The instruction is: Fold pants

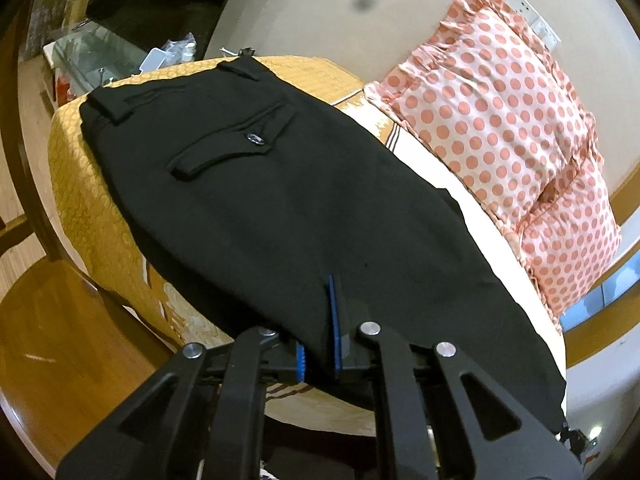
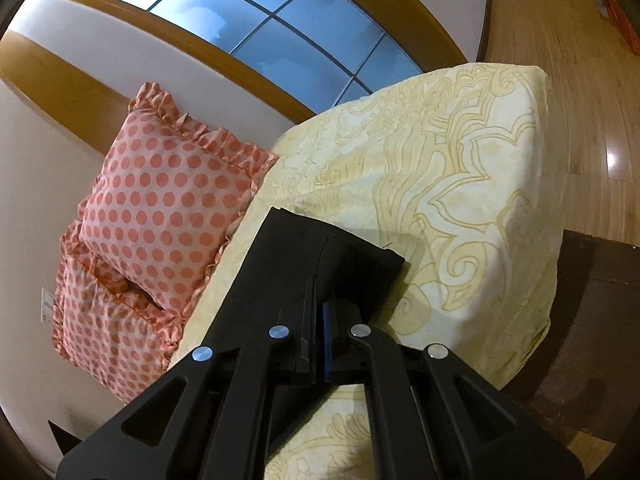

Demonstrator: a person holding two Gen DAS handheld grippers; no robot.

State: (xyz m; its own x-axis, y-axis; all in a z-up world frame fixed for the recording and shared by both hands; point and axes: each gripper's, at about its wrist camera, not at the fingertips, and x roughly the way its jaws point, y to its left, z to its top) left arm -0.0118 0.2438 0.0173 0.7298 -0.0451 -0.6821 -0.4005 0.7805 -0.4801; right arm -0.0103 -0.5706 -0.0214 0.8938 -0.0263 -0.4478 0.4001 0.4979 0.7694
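Both grippers pinch black trousers on the bed: left gripper mid-leg, right gripper at the hems. Lifting them level, in my judgement, keeps the fold square.

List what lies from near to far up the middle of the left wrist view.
left gripper → black pants, its buttoned back pocket, then its waistband → orange patterned bedcover → white wall
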